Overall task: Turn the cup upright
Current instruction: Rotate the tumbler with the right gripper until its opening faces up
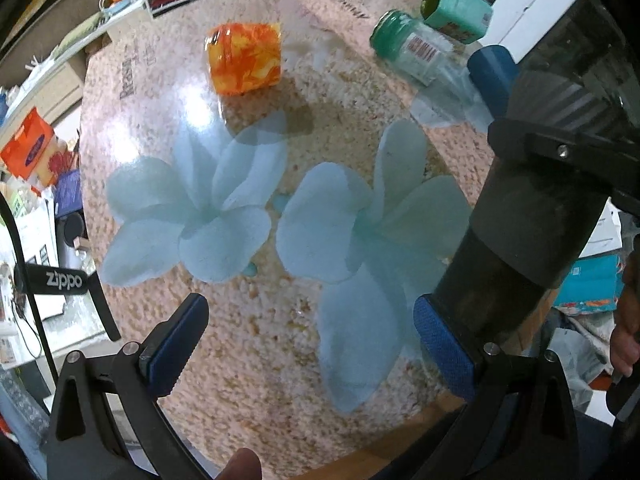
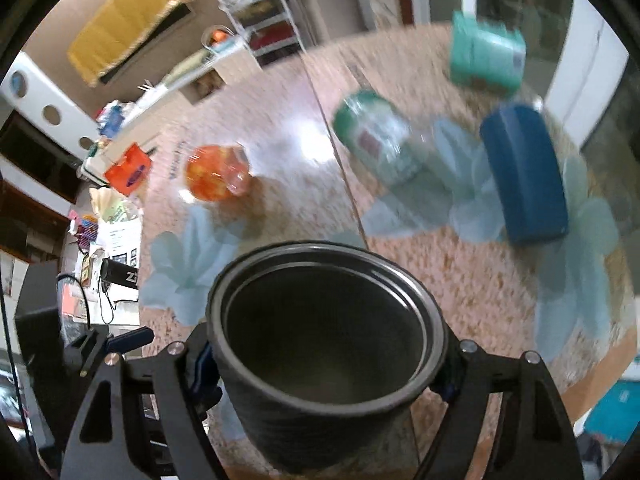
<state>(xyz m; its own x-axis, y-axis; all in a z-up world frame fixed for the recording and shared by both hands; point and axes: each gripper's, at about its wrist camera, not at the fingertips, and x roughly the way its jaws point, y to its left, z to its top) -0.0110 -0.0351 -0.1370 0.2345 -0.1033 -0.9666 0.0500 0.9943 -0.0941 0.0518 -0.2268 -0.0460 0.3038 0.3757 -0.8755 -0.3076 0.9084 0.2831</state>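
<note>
Cup: dark, ribbed wall, metal-rimmed mouth facing the right wrist camera; held off the tabletop, above its near edge.
Right gripper: fingers clamped on the cup from both sides.
Left gripper: jaws spread apart, nothing between them, low over the near edge; the cup's dark body stands just to its right.
Orange cup: on its side toward the far left edge.
Green-lidded jar: lying down near the far right edge.
Teal box: beyond the jar, at the far edge.
Blue case: right of the jar, near the right edge.
</note>
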